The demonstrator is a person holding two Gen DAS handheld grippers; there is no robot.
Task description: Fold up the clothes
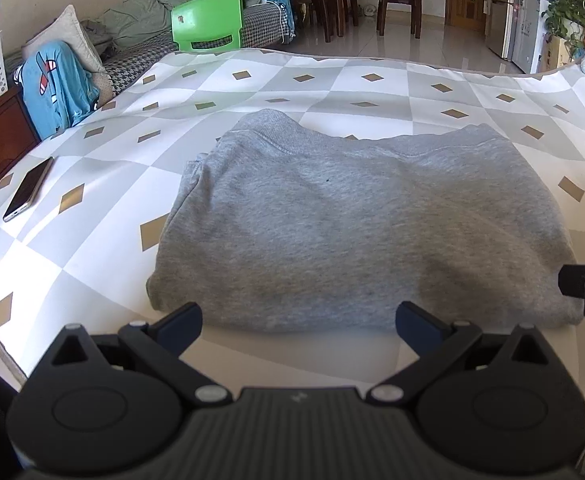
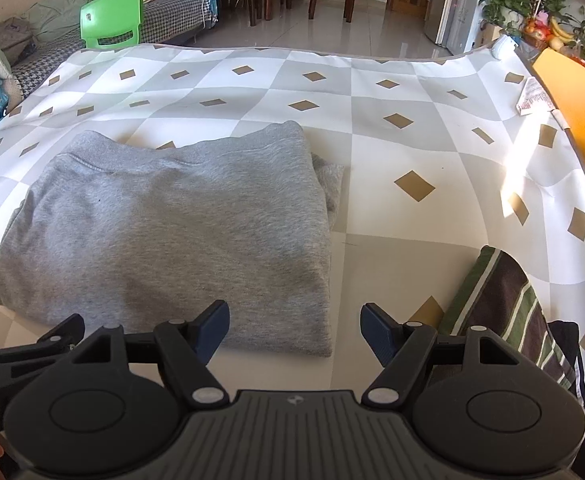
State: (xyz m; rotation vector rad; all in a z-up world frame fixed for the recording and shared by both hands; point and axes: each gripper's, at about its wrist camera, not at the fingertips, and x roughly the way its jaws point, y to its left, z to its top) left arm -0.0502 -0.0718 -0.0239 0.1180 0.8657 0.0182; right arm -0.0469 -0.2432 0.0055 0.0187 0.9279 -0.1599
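Hovering just off the near edge of the garment, the left gripper [image 1: 298, 322] stands with its jaws wide and nothing between them; the right gripper [image 2: 294, 328] is the same, spread over the near right corner and holding nothing. Directly beyond both lies the grey sweatshirt [image 1: 352, 220], folded into a rough rectangle on the diamond-patterned tablecloth [image 1: 104, 184], its ribbed band along the far edge and a bit of an under layer poking out at the right side. It looks like thick, soft fleece: limp, somewhat bulky in several layers, not slippery and not fragile. I judge that a pinch will crush the layers together, so the jaws should take the full stack at the two near corners, one each, to keep the layers from sliding apart when lifted. To the right, near the table edge, sits a striped folded cloth [image 2: 504, 304]. Farther left, well apart, a phone [image 1: 28, 188] lies flat.
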